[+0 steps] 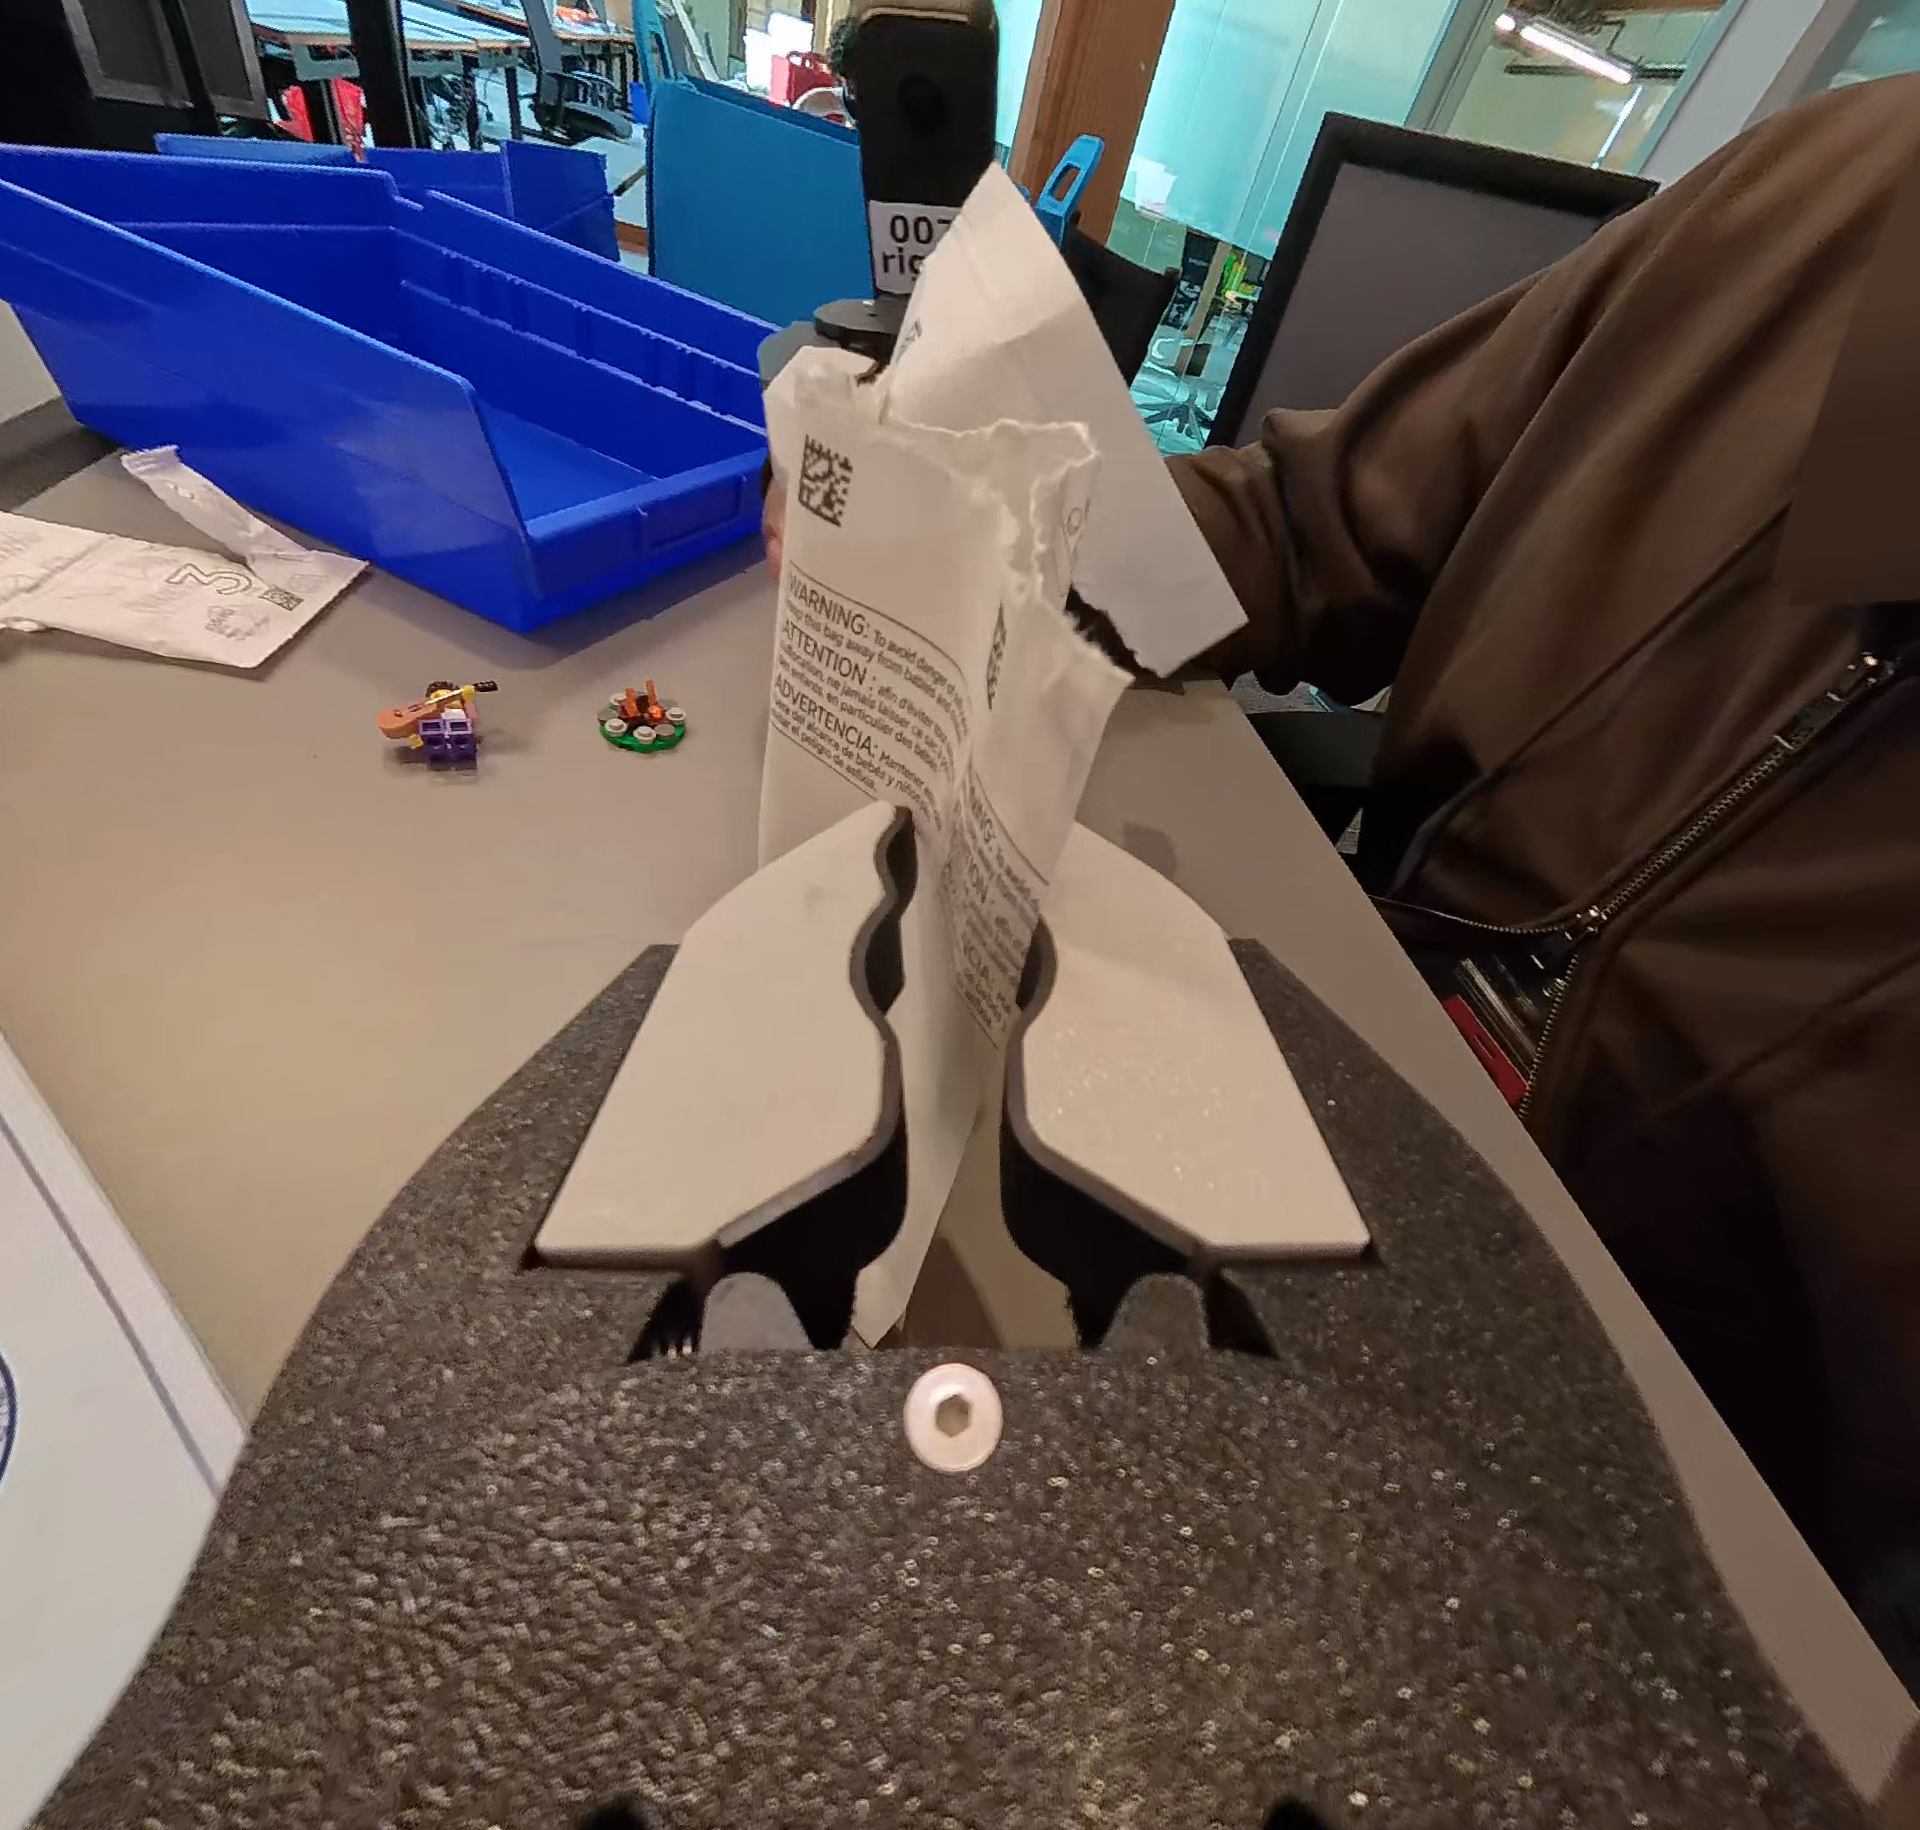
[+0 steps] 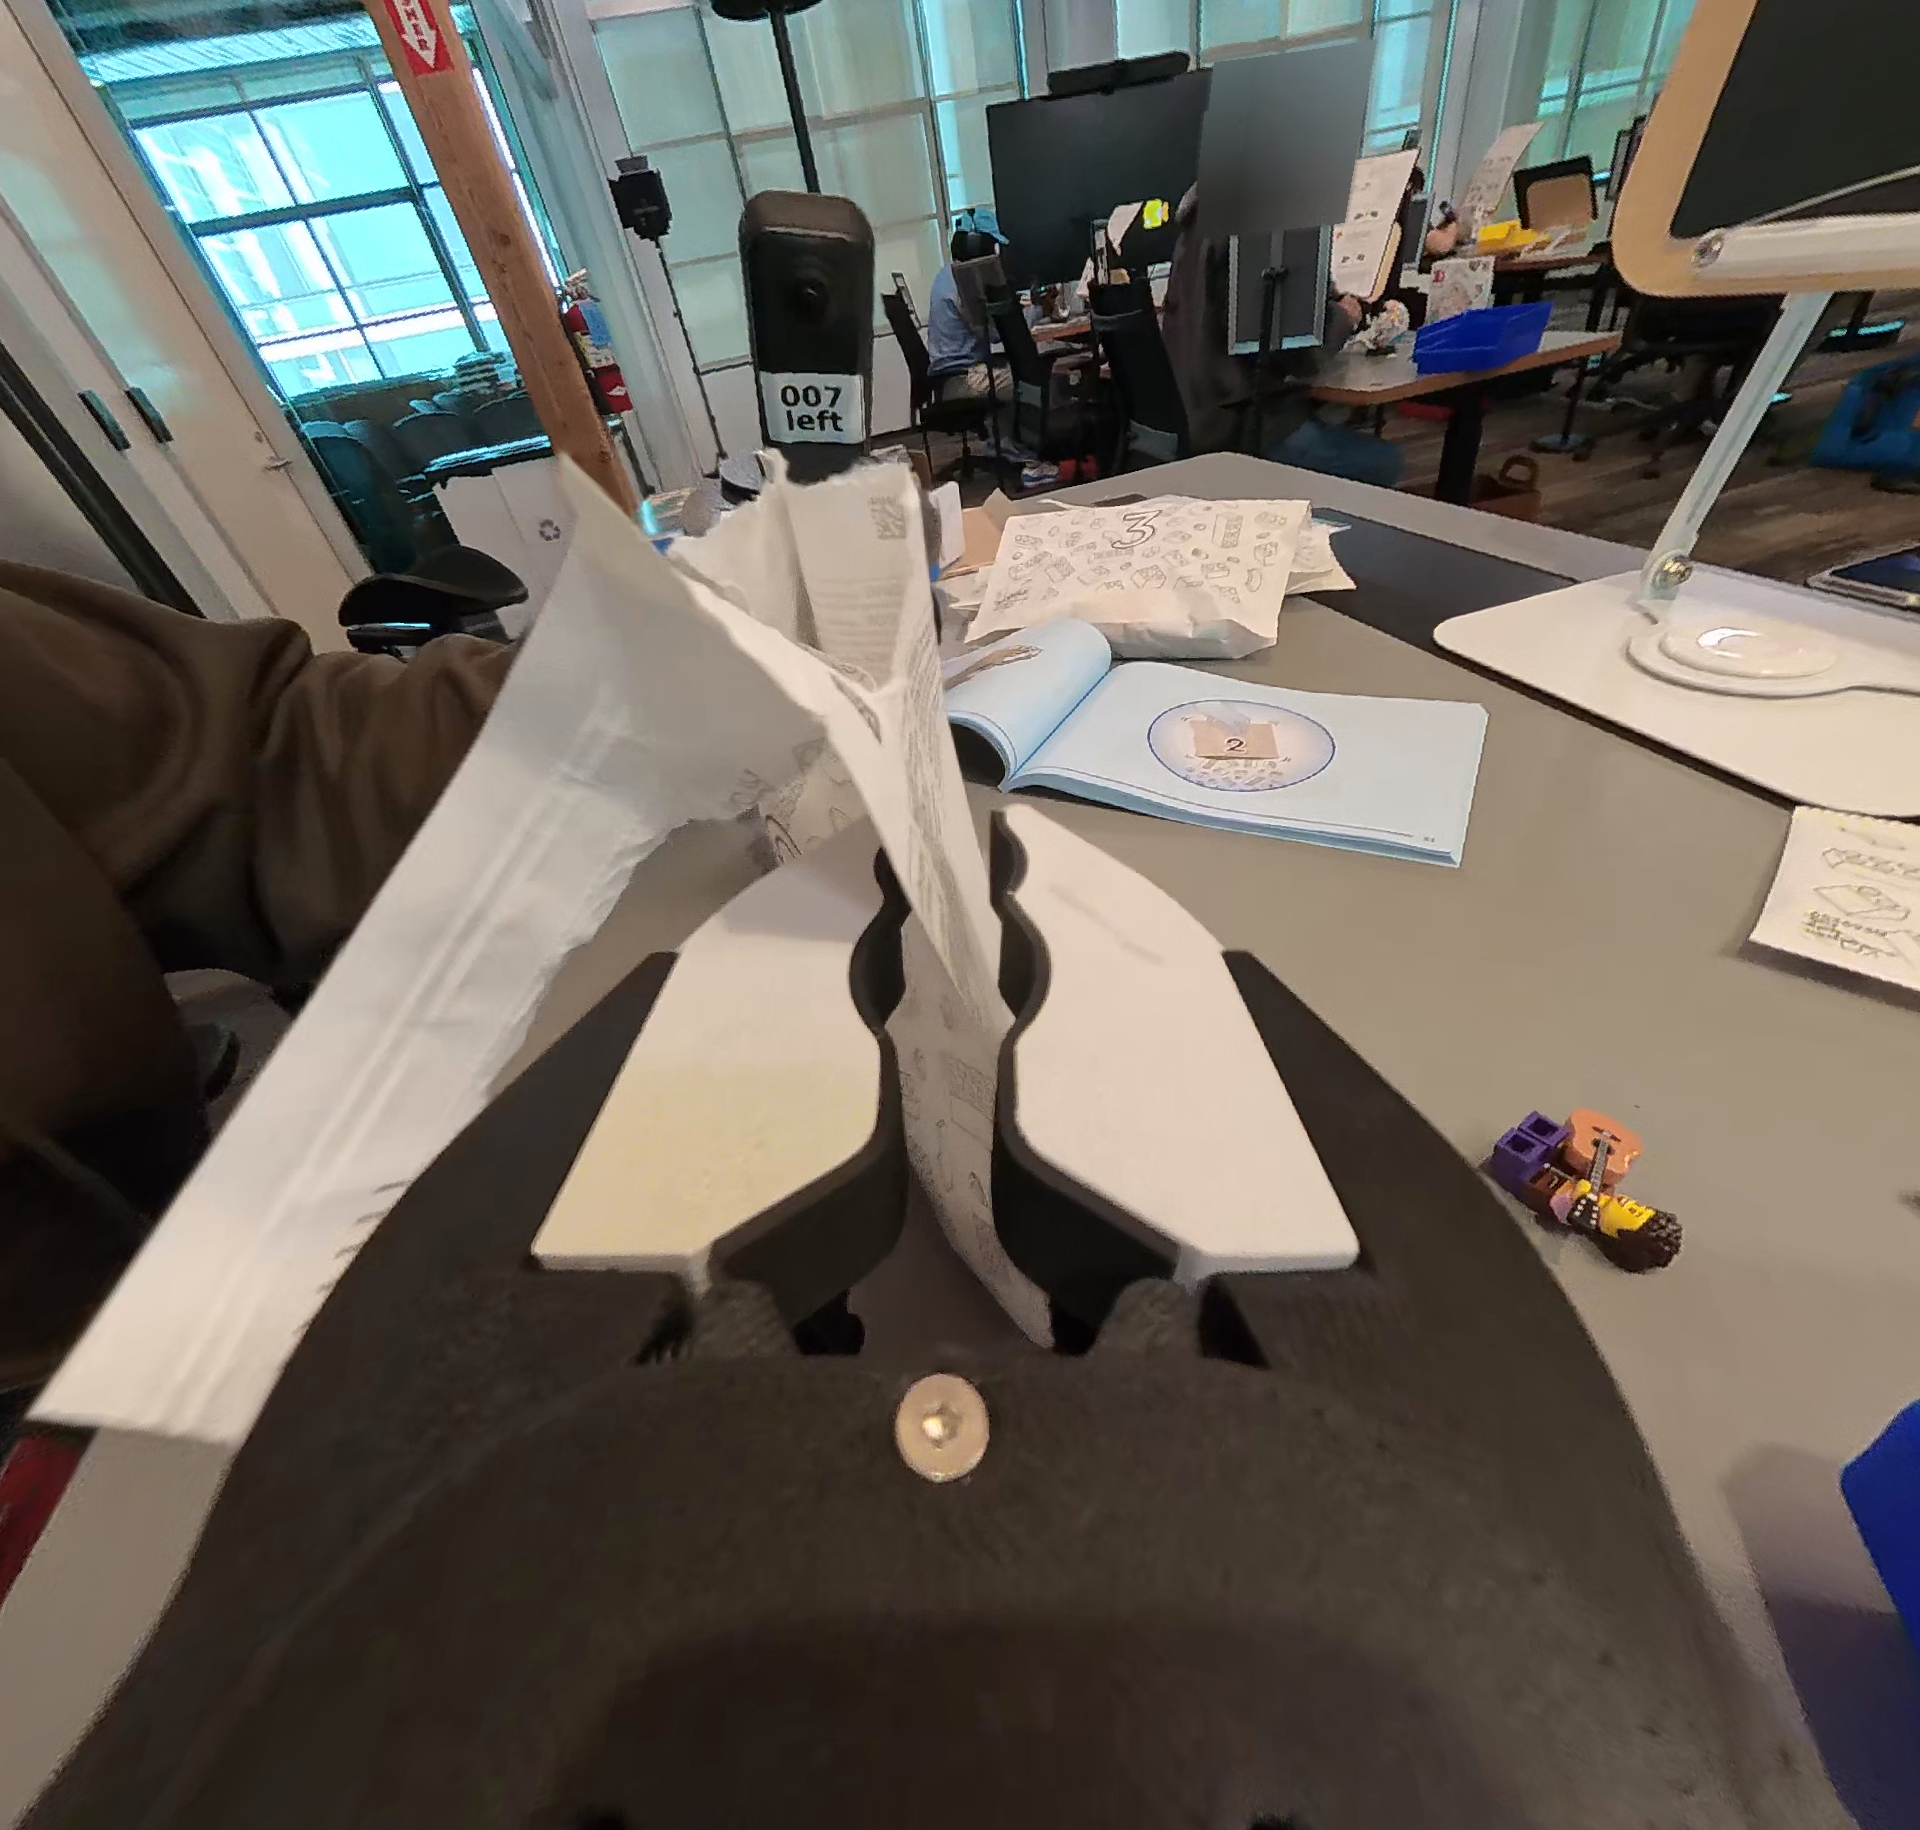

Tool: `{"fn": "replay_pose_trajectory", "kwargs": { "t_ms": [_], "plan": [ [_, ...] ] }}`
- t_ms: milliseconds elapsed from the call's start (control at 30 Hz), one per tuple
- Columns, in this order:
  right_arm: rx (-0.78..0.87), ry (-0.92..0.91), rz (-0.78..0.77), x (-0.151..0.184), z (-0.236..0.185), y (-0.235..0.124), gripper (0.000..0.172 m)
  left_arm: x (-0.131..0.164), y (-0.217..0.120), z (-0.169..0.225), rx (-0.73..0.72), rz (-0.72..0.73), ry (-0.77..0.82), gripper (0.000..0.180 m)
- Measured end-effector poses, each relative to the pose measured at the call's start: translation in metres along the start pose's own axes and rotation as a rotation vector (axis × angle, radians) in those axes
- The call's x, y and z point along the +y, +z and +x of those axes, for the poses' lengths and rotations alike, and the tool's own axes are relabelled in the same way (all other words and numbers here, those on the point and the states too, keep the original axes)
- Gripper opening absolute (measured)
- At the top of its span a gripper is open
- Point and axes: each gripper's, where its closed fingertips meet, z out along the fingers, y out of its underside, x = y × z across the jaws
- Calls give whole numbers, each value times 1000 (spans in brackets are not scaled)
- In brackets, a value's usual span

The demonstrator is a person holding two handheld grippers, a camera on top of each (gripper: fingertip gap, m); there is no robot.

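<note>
A torn white paper bag printed with black text [image 1: 883, 637] was held upright above the grey table [image 1: 260, 897], stretched between the two grippers. In the left gripper [image 1: 971, 845] the paper passed between jaws standing slightly apart, with a dark gap visible beside the sheet, so a firm pinch could not be confirmed. The right gripper [image 2: 951, 866] was likewise parted, the sheet leaning on one finger [image 2: 1101, 949]. Nearby on the table were seen a small purple brick figure with a guitar [image 1: 442, 715], a round green brick campfire [image 1: 642, 718], blue plastic bins [image 1: 364, 357], and an open pale-blue booklet [image 2: 1226, 752].
</note>
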Motion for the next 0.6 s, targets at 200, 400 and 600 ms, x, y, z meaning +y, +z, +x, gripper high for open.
{"fn": "replay_pose_trajectory", "kwargs": {
  "t_ms": [200,400,600],
  "plan": [
    [-63,-33,-70,15,-6,-6,3,3,2,4,23,-8,27,0],
    [-154,-49,-101,19,-19,-14,0,5,2,14,94,-18,10,0],
    [-275,11,-143,25,-34,-20,0,10,3,26,215,-37,-101,0]
  ]
}}
